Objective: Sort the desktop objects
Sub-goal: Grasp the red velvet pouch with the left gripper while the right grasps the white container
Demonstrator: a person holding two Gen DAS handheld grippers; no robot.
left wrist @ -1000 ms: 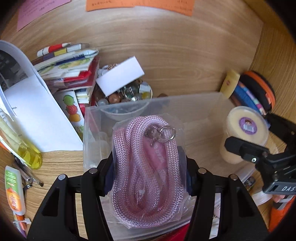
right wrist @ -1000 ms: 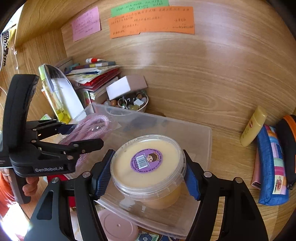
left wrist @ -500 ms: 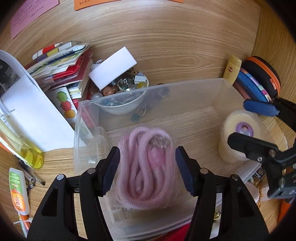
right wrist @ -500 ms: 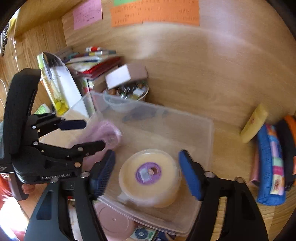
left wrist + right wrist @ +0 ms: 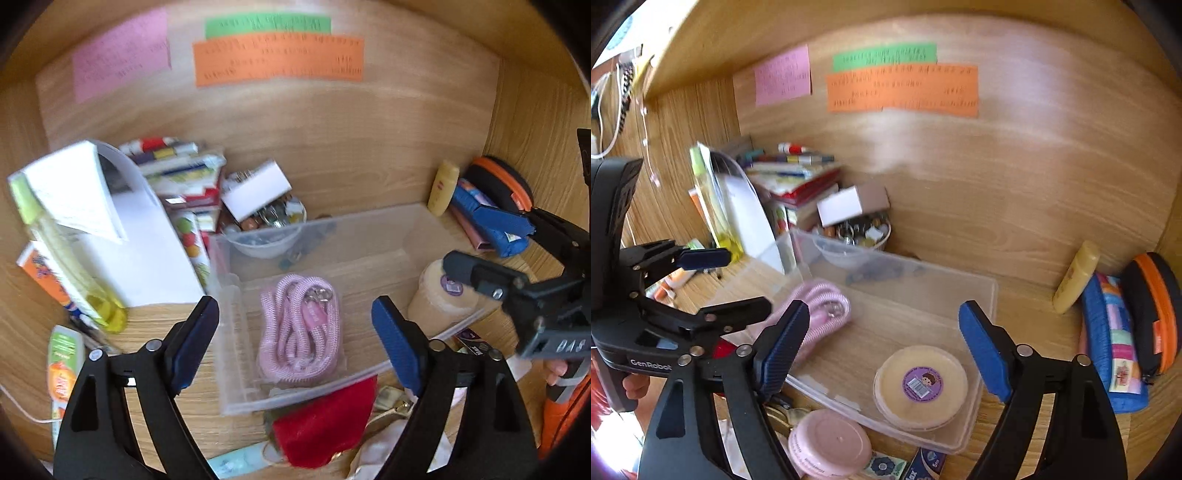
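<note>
Both claws, left [image 5: 295,339] and right [image 5: 882,347], are now hanging spread and empty, having let go, leaving the rope [image 5: 299,328] lying at the bin's [image 5: 369,229] left end and the tub [image 5: 921,386] by its right end, so both are looking sorted.

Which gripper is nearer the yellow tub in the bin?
Right. The right gripper hangs open just above the yellow tub at the clear bin's right end. The left gripper is open over the pink rope at the other end.
</note>
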